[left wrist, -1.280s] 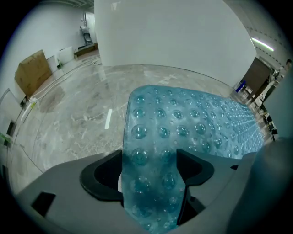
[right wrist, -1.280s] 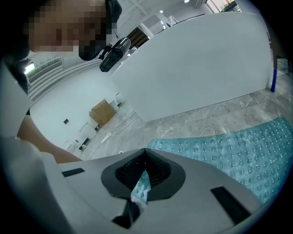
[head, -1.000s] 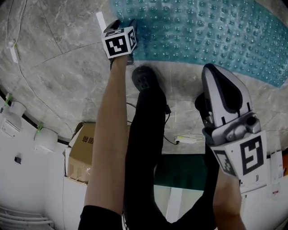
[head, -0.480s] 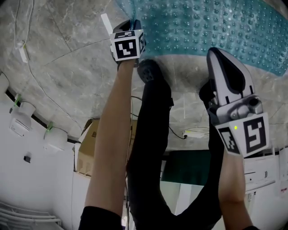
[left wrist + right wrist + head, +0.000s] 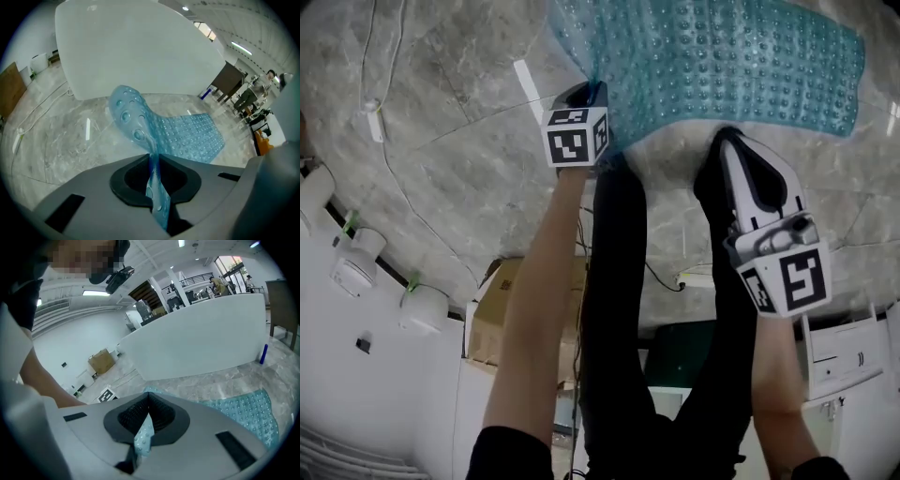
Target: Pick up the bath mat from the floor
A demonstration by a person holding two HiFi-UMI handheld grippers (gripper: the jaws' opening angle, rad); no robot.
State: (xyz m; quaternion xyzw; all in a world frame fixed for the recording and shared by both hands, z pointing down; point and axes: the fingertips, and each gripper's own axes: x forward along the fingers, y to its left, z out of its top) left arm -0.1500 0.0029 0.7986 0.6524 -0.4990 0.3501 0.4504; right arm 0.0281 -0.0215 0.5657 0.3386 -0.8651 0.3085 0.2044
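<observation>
Just been squeezing shut with the left hand-held gripper [image 5: 591,91], now pinching a corner of the teal bath mat [image 5: 722,56], trailing ahead toward the floor [image 5: 441,112]. Pinching the mat's edge with the right hand-held gripper [image 5: 727,138] too. Can't read the cardboard box [image 5: 502,309] print behind.

Bath mat [image 5: 722,56] far edge cut off at head view top; distant person [image 5: 270,75] too small.

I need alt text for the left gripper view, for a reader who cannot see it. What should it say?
The left gripper, whose jaws have just been closing, pinches a folded edge of the bumpy teal bath mat. The rest of the mat spreads over the grey marble floor, with a large white partition behind.
</observation>
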